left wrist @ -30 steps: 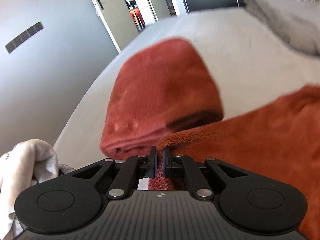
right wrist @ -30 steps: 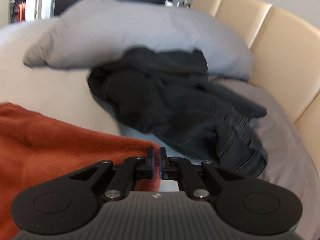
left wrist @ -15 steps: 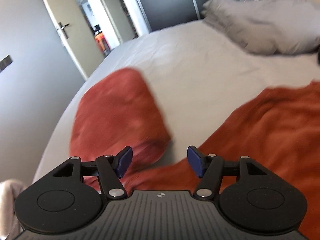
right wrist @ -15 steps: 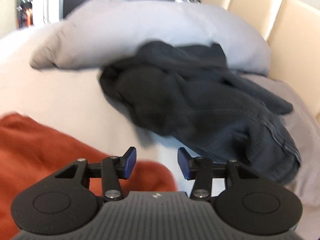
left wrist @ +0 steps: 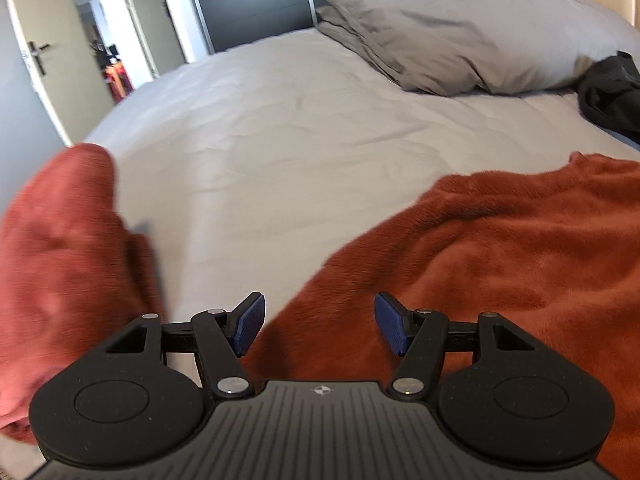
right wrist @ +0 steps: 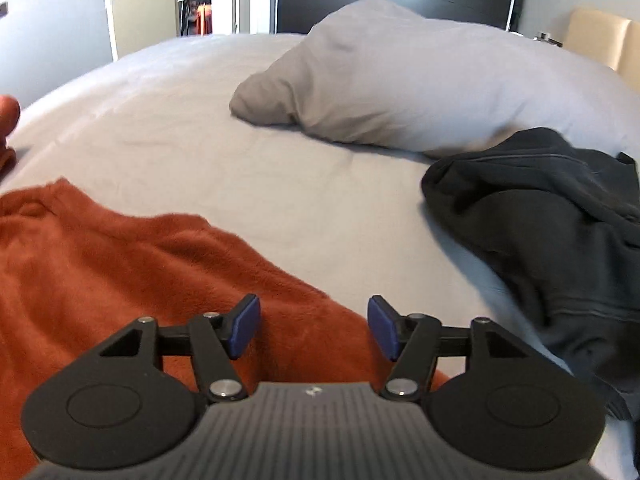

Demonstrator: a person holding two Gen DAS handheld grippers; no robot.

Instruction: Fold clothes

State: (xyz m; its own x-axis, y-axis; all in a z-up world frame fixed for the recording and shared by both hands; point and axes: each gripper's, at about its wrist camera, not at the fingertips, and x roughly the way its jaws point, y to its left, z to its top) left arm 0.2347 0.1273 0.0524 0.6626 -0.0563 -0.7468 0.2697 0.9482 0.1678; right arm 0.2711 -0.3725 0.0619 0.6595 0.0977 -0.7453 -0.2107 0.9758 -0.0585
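Both cameras ride low over the near edge of the grey-sheeted bed (left wrist: pixel 280 140), each looking forward and downward along its own fingers toward the grey pillow (left wrist: pixel 480 32) at the headboard end. The left wrist view sits close above the rust-orange fleece garment (left wrist: pixel 500 248). The right wrist view sits nearer the black garment (right wrist: pixel 540 216). Both share pillow, sheet, fleece, black garment and the doorway (right wrist: pixel 192 0) beyond the bed.

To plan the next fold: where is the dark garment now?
The dark garment lies on the bed's right side in the right wrist view, against the grey pillow.
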